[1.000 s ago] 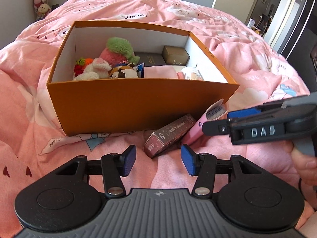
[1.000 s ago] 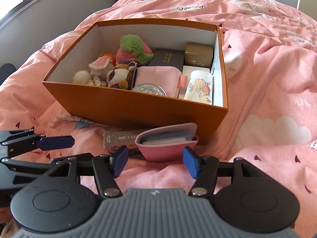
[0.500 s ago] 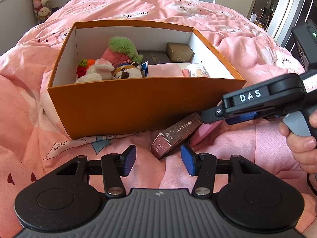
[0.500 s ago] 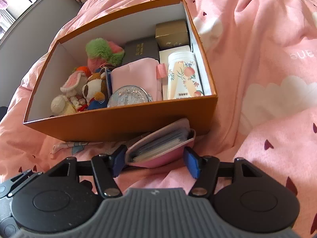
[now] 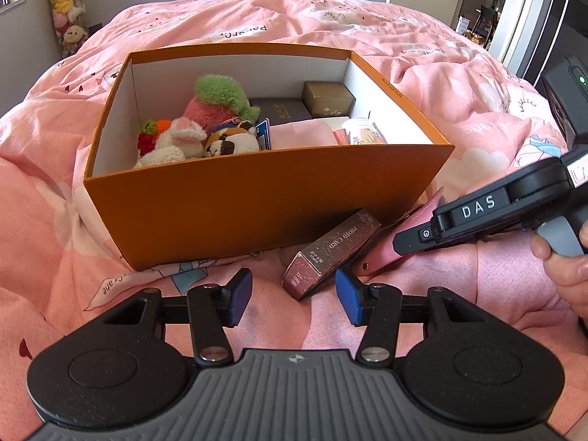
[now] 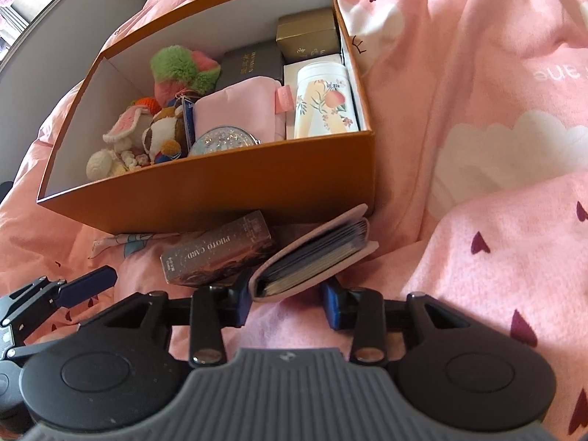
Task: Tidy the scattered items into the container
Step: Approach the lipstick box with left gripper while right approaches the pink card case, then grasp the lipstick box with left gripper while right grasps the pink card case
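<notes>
An orange box (image 5: 257, 198) (image 6: 220, 187) sits on the pink bedspread, holding plush toys, small boxes, a pink pouch and a floral can. In front of it lie a glittery photo card box (image 5: 330, 250) (image 6: 217, 253) and a pink card holder (image 5: 389, 246) (image 6: 316, 253). My right gripper (image 6: 288, 299) has its jaws around the near end of the card holder, narrowed but with a gap on the right side. My left gripper (image 5: 294, 296) is open and empty, just short of the photo card box.
The rumpled pink duvet (image 6: 496, 147) surrounds the box. A shelf of plush toys (image 5: 68, 7) stands by the far wall at the left. A doorway (image 5: 488, 3) opens at the far right.
My right gripper has tilted, moved forward onto the pink card holder and narrowed its jaws around it. My left gripper has stayed open and barely shifted.
</notes>
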